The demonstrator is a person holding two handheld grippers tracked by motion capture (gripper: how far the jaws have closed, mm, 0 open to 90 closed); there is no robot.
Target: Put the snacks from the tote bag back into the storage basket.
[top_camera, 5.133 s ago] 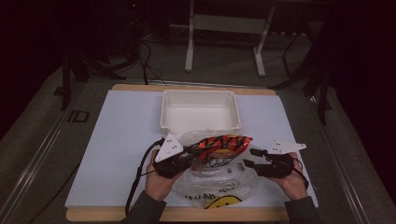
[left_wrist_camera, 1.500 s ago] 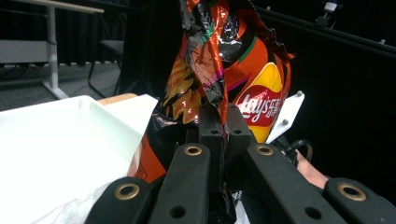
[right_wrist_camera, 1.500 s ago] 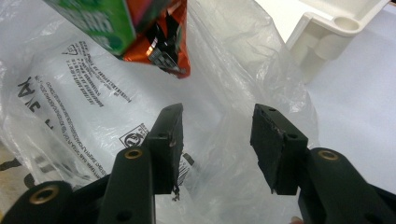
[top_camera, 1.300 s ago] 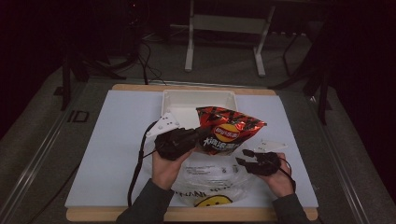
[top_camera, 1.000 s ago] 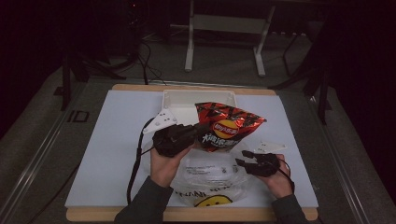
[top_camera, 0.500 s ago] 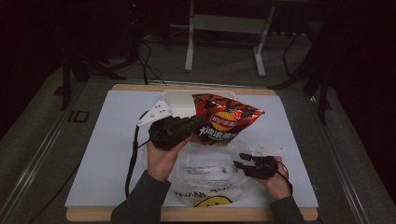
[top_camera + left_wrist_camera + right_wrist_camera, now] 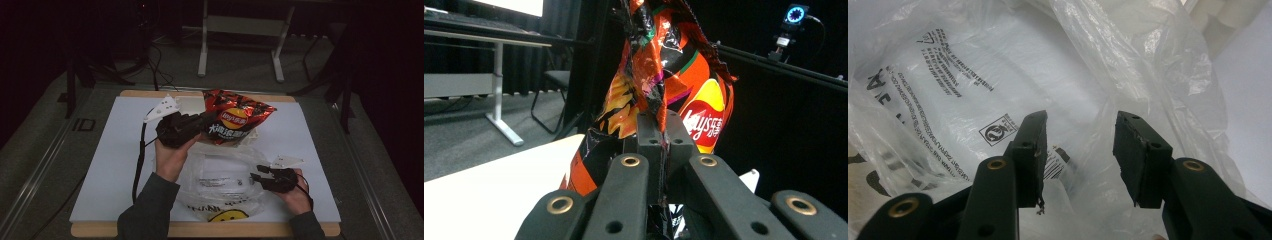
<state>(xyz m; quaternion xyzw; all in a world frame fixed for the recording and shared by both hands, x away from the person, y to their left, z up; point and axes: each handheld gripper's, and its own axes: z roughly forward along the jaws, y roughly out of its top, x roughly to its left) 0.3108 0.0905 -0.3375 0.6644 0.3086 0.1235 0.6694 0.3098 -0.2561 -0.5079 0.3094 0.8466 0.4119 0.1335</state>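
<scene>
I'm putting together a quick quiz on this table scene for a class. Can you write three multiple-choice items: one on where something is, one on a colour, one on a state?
1. Where is the chip bag?
A. Flat inside the plastic bag
B. Held up over the white tray
C. On the floor

2. What is the chip bag's main colour?
A. Blue
B. Green
C. Red and orange

3. How do the right gripper's jaws stand?
A. Apart, pads clear of the plastic
B. Clamped on the chip bag
C. Clamped on the tray

Answers:
1 B: the left gripper holds it by a pinched edge above the white tray.
2 C: red and orange print with a yellow logo.
3 A: a gap shows between the pads, over the clear plastic bag.
</scene>
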